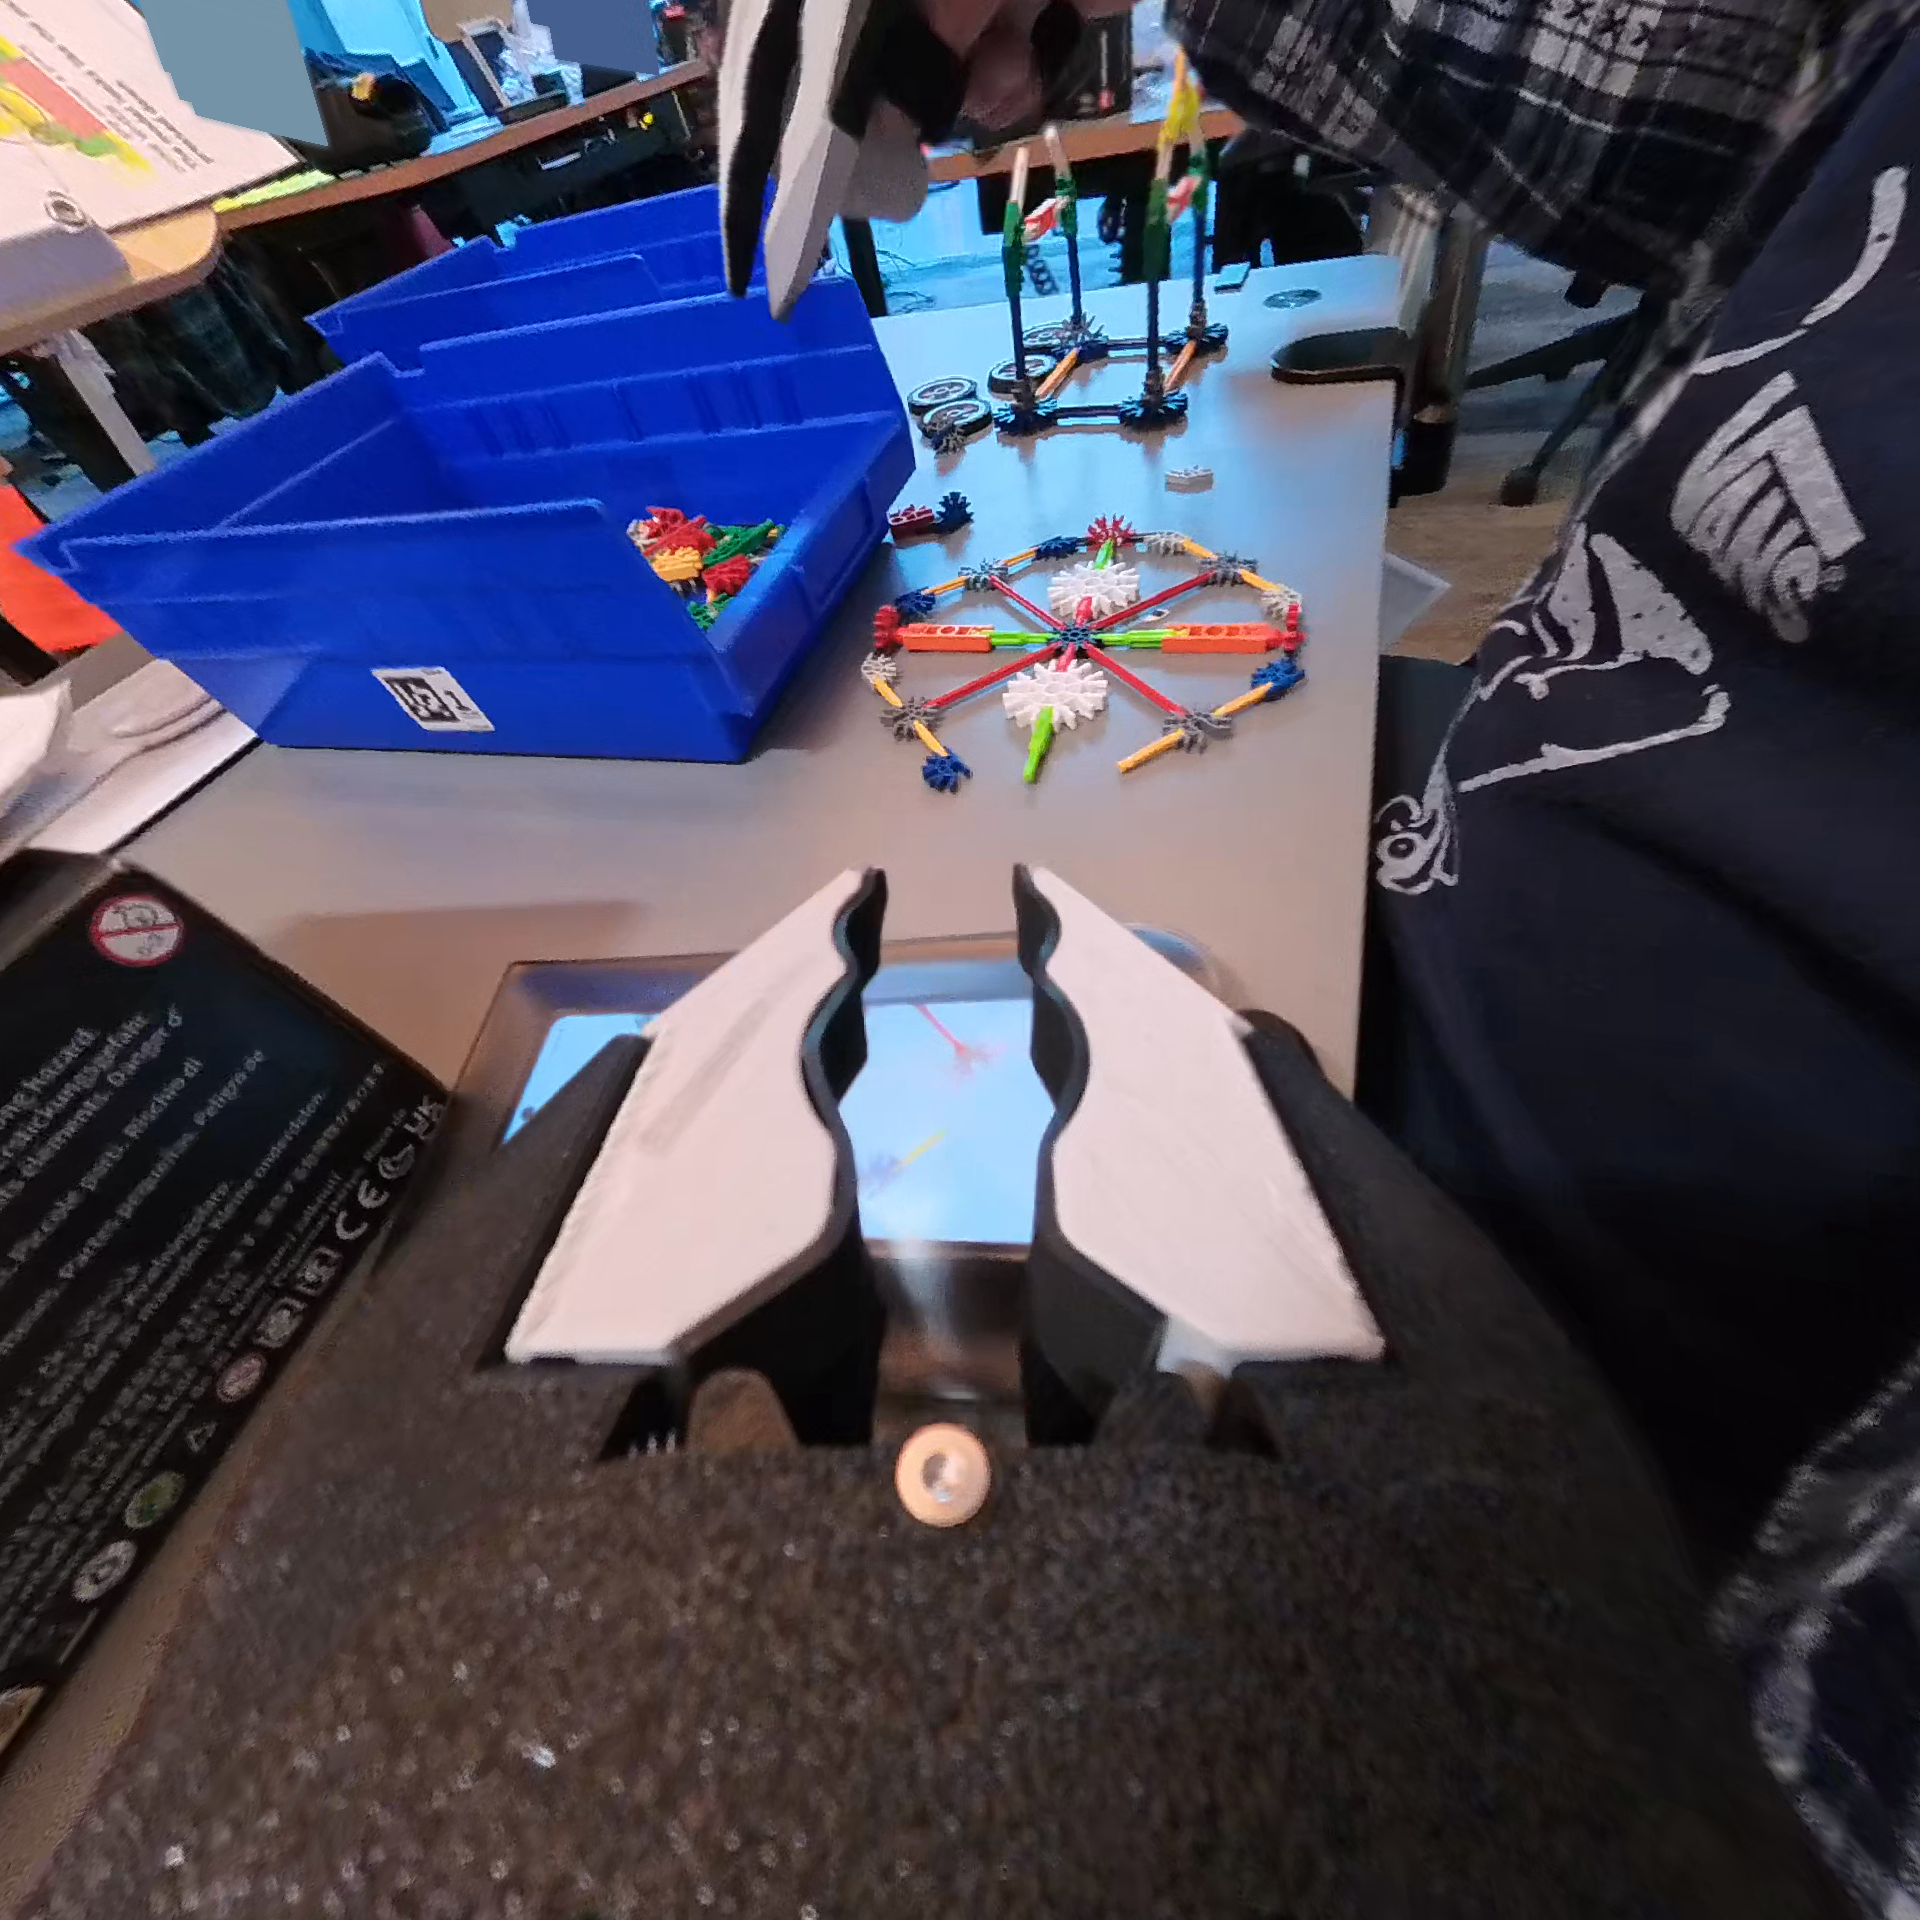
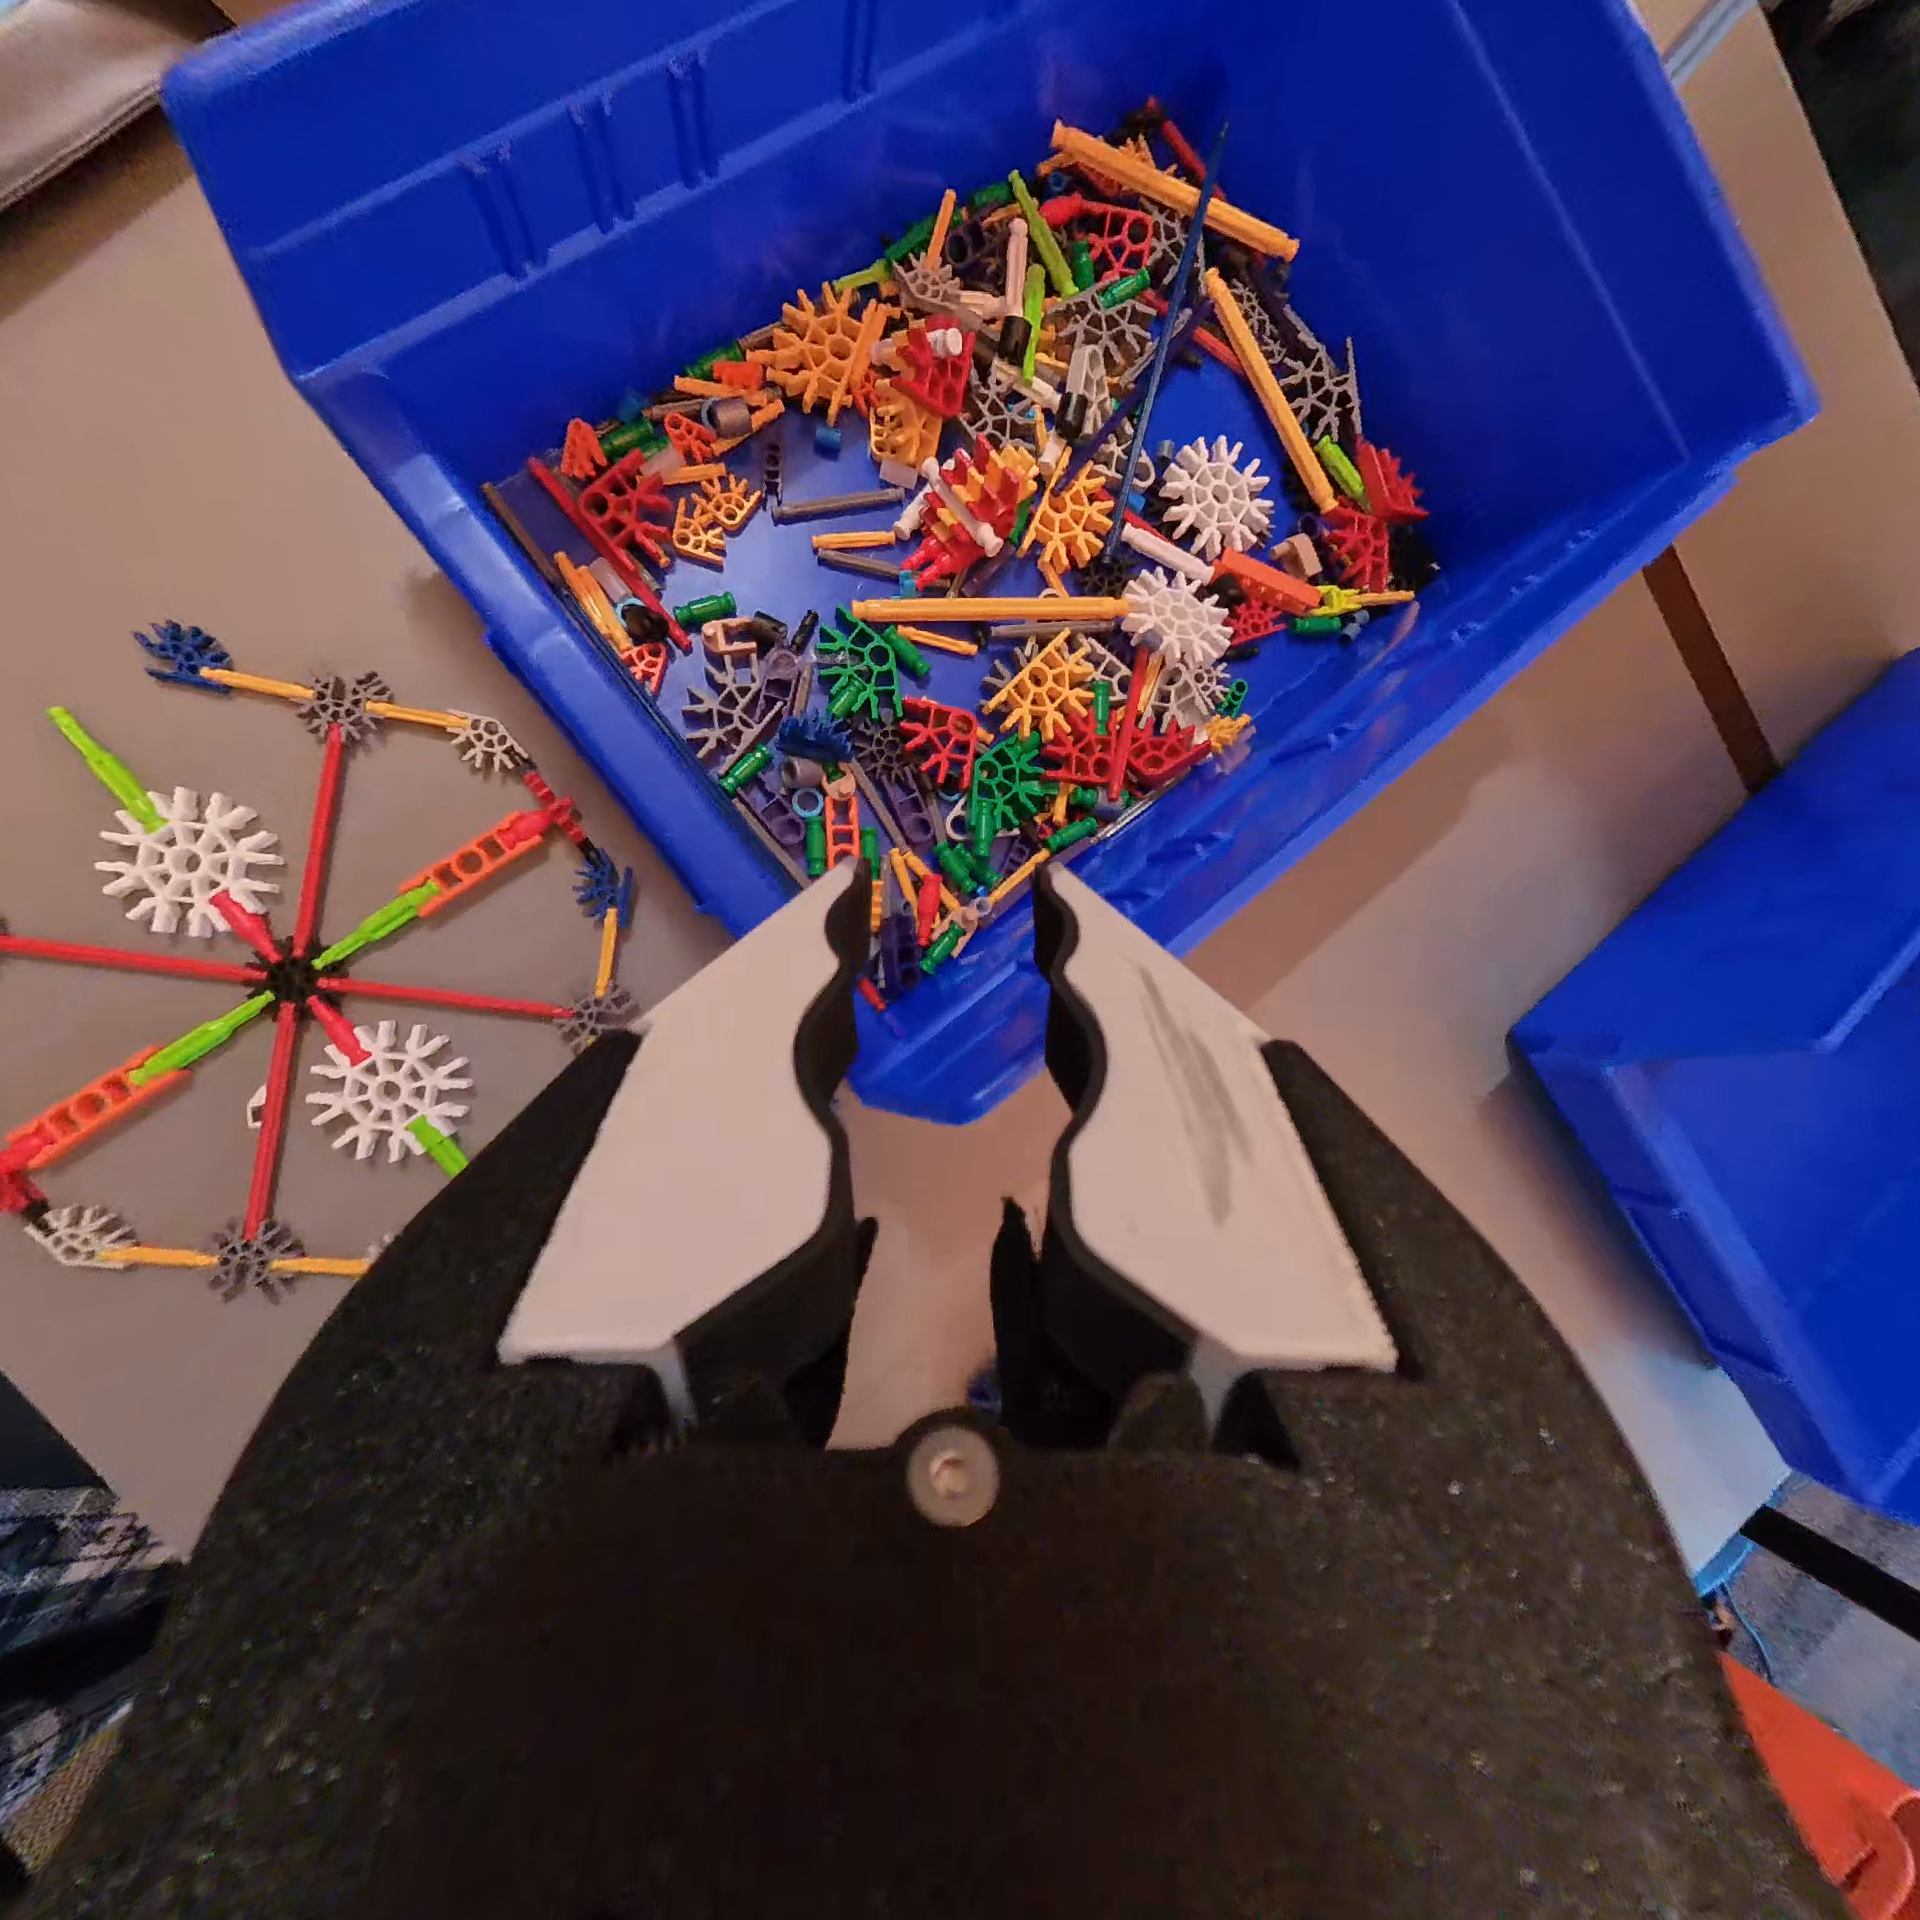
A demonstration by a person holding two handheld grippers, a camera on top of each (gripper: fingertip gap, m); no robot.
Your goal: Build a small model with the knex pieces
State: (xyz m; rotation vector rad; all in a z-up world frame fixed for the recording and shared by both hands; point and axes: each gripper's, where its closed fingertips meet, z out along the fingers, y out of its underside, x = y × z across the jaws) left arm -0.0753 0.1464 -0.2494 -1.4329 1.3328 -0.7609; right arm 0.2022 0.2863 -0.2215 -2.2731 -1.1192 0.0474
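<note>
My left gripper is open and empty, low over a tablet screen at the table's near edge. My right gripper is open and empty, held above the near corner of a blue bin filled with several loose rod-and-connector toy pieces. In the left wrist view the right gripper hangs over the same bin. A flat toy wheel of red spokes and white snowflake connectors lies on the table beside the bin; it also shows in the right wrist view.
An upright toy frame of rods stands at the table's far end with two black wheels by it. A black box lies at the near left. A second blue bin sits to the right. A person in a dark printed shirt stands along the table's right edge. About 30 cm separates my left fingertips from my right. From either gripper's tips it is about 20 cm to the flat toy wheel. My right wrist view looks at it from another angle.
</note>
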